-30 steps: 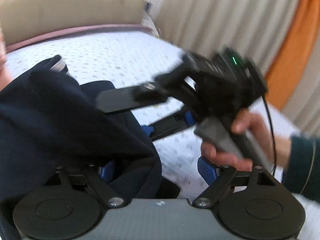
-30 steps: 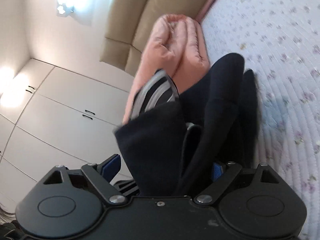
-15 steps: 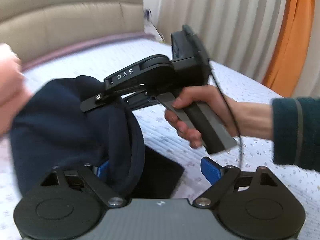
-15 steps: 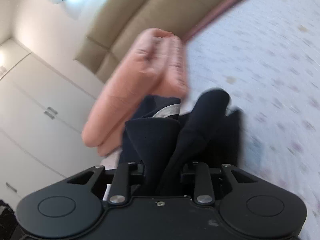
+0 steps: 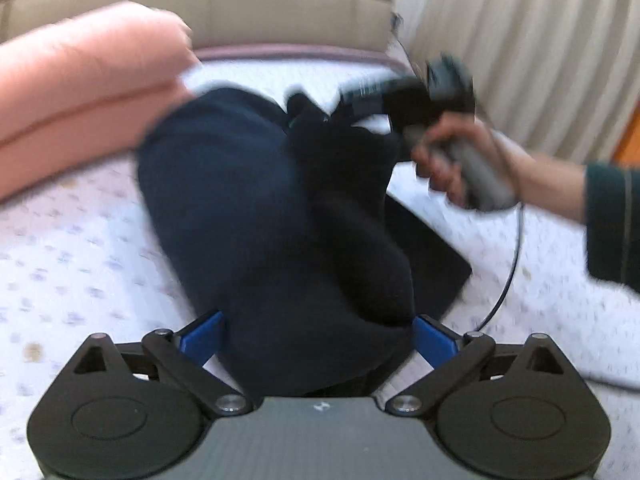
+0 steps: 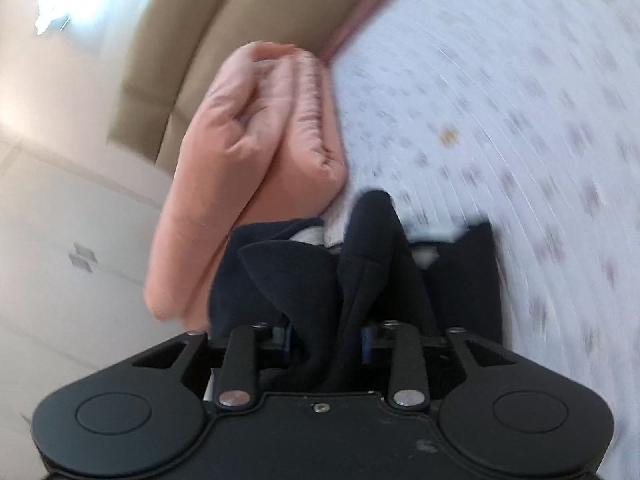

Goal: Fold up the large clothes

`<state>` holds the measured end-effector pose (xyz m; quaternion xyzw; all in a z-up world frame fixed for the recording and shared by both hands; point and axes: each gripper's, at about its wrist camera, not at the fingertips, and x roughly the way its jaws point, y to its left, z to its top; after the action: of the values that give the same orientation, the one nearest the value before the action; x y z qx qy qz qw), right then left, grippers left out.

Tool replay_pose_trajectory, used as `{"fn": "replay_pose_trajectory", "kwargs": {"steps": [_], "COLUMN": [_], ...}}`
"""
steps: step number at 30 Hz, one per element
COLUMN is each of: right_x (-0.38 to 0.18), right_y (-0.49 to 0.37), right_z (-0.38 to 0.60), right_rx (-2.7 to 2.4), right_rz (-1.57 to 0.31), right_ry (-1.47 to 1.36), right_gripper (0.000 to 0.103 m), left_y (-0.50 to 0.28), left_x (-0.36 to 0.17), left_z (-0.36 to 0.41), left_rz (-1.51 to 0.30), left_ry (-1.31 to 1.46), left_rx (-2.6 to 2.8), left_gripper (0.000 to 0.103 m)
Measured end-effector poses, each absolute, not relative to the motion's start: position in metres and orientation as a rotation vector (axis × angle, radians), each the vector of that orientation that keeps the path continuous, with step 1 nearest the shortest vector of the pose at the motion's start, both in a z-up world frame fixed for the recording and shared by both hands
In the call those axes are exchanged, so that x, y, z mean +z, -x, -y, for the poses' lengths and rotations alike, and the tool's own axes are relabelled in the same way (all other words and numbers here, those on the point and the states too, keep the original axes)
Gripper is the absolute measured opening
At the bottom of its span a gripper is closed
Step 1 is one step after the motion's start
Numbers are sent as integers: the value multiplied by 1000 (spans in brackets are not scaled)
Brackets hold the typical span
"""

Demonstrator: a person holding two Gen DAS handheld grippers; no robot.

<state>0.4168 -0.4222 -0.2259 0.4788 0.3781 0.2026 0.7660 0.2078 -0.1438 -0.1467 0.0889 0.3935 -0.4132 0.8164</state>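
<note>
A large dark navy garment [image 5: 256, 208] hangs bunched above the bed. In the left wrist view it fills the gap between my left gripper's [image 5: 316, 332] spread blue pads [image 5: 200, 336], whose jaws stand open. My right gripper [image 5: 360, 92] shows there at the upper right, held by a hand, with its fingers in the cloth. In the right wrist view my right gripper [image 6: 326, 340] is shut on a fold of the navy garment [image 6: 360, 248]. The fingertips are hidden by fabric.
A folded pink quilt [image 5: 72, 80] lies at the head of the bed [image 5: 60, 264], also in the right wrist view [image 6: 256, 152]. A beige padded headboard [image 5: 280, 4], cream curtains [image 5: 520, 40] and white wardrobe doors [image 6: 60, 248] surround it.
The right gripper closed on the garment and moved further from the left wrist camera. The left wrist view swung left, so the pink quilt came into sight. The cloth now hangs between the left pads.
</note>
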Motion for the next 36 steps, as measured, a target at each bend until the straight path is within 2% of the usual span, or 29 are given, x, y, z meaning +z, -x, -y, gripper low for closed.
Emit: {"fn": "replay_pose_trajectory", "kwargs": {"steps": [1,2,3,6,8,9,10,11,15,16,17,18,20,22,24,26,27,28,29,30,31,34,36], "right_x": [-227,-228,-225,-194,-176,-171,-167,-159,-127,-134,-147,-163,-191,-198,-205,-213,-214,-212,-207,-198,-186,-137,-145], "right_y": [-419,-419,-418,-406,-399,-396,-391,-383,-351,-346,-348,-352,-356,-343,-326,-310,-300,-291,-282,-272,-264,-235,-230], "right_z": [423,423,421,397,377,369,361,360,380,386,391,396,414,432,442,441,438,434,432,430,428,419,416], "right_rx": [449,461,449,450,437,430,438,412,487,459,426,397,338,341,409,479,461,428,410,422,428,494,440], "right_rz": [-877,-941,-1005,-1133,-1174,-1203,-1227,-1187,-875,-859,-903,-966,-1084,-1071,-1089,-1183,-1231,-1235,-1178,-1087,-1016,-692,-709], "right_ry": [-1119,-1165,-1176,-950,-797,-737,-664,-612,-550,-495,-481,-495,-616,-814,-1008,-1094,-1044,-976,-941,-942,-918,-573,-433], "right_gripper": [56,80,96,101,101,93,77,29,23,23,27,44,67,79,103,103,93,79,19,13,13,10,10], "left_y": [-217,-213,-209,-202,-198,-202,-206,-207,-218,-222,-225,-226,-220,-211,-205,-207,-210,-209,-210,-209,-209,-205,-208], "left_x": [-156,-161,-165,-170,-173,-173,-174,-174,-186,-191,-196,-200,-201,-198,-196,-198,-199,-198,-198,-198,-197,-200,-202], "left_z": [157,161,166,175,173,169,165,160,149,148,147,149,153,157,158,160,159,158,156,154,152,143,136], "left_rz": [-813,-795,-782,-739,-737,-746,-756,-767,-847,-886,-920,-943,-921,-868,-834,-836,-837,-839,-840,-840,-839,-859,-896], "left_ry": [-229,-278,-322,-414,-426,-402,-374,-349,-308,-270,-243,-236,-270,-319,-337,-334,-312,-291,-274,-266,-269,-266,-205], "left_rx": [-855,-832,-821,-805,-799,-797,-791,-784,-722,-724,-720,-719,-729,-741,-766,-752,-743,-733,-726,-723,-717,-703,-702], "left_gripper": [103,103,103,103,103,103,103,102,99,98,96,95,89,84,83,81,80,78,75,73,71,73,74]}}
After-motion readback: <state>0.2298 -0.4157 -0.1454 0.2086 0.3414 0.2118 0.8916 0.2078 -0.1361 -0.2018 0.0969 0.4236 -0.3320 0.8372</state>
